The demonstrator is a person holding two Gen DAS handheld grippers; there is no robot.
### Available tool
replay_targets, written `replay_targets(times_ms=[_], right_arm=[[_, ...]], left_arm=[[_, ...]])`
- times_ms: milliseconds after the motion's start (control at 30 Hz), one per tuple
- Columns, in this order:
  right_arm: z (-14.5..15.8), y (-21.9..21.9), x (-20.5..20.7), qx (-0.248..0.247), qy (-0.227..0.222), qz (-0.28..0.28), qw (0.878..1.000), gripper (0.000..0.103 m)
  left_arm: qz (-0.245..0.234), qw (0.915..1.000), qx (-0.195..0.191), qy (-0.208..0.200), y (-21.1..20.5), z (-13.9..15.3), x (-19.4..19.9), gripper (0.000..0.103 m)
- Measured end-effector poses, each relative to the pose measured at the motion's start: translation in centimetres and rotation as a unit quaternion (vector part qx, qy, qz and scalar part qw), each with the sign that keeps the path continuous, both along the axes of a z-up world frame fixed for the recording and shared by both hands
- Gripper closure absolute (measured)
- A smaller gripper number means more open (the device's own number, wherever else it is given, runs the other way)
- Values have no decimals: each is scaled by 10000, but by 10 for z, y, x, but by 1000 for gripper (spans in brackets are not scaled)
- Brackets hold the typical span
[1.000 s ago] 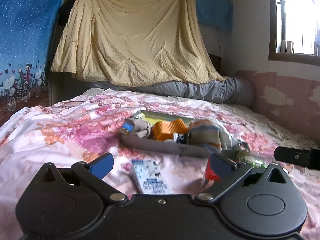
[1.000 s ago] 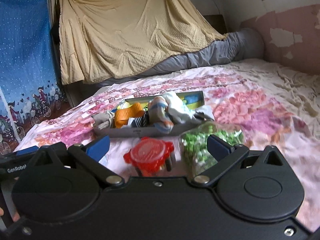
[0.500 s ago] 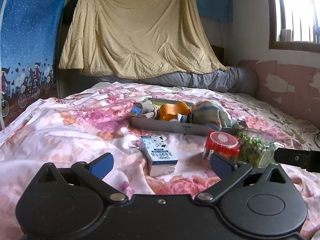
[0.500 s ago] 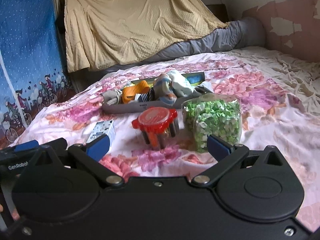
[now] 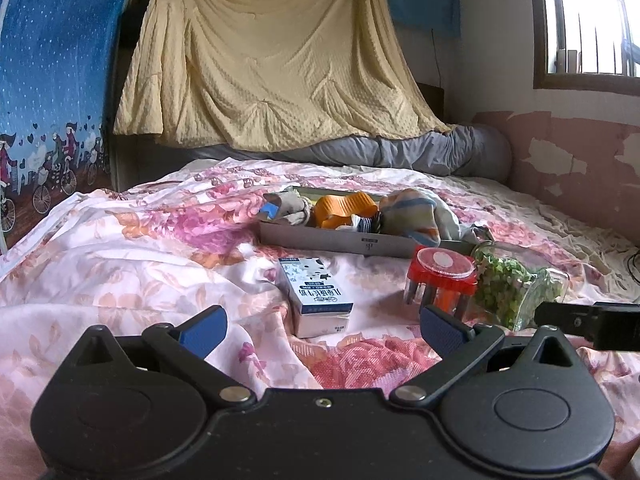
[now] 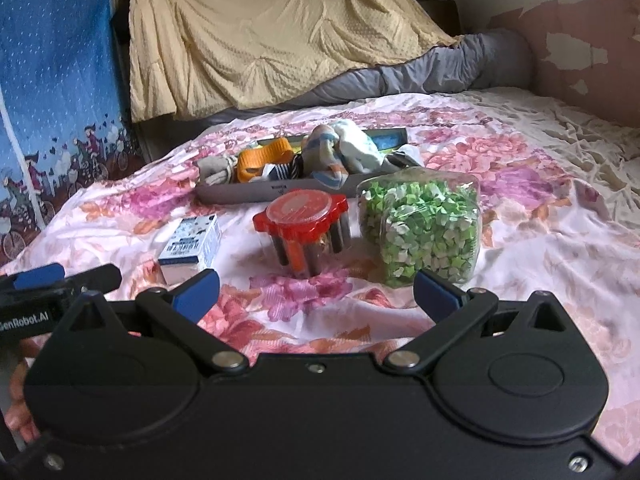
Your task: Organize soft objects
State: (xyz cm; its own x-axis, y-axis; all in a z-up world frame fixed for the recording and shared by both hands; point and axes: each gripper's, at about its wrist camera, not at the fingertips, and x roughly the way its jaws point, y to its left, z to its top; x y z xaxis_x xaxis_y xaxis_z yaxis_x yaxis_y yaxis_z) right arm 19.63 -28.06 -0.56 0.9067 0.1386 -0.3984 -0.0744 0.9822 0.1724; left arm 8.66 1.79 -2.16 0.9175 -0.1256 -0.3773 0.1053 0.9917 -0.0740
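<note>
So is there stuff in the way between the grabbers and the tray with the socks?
Yes. Three things stand on the bed in front of the tray of socks: a small carton, a red-lidded container and a jar of green bits. Both the left gripper and right gripper would have to reach over them.

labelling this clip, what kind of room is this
Most likely a bedroom: a bed under a floral bedsheet, a rolled grey quilt along its far edge, and a tray of socks set on the bed.
</note>
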Motion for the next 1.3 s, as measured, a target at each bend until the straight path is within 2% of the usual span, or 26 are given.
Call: replay_targets(times_ms=[1300], right_arm=[[-2,-2,4,52,41,-5,10000,0]], left_arm=[[-11,10000,50,14,-1,-3,-1,1]])
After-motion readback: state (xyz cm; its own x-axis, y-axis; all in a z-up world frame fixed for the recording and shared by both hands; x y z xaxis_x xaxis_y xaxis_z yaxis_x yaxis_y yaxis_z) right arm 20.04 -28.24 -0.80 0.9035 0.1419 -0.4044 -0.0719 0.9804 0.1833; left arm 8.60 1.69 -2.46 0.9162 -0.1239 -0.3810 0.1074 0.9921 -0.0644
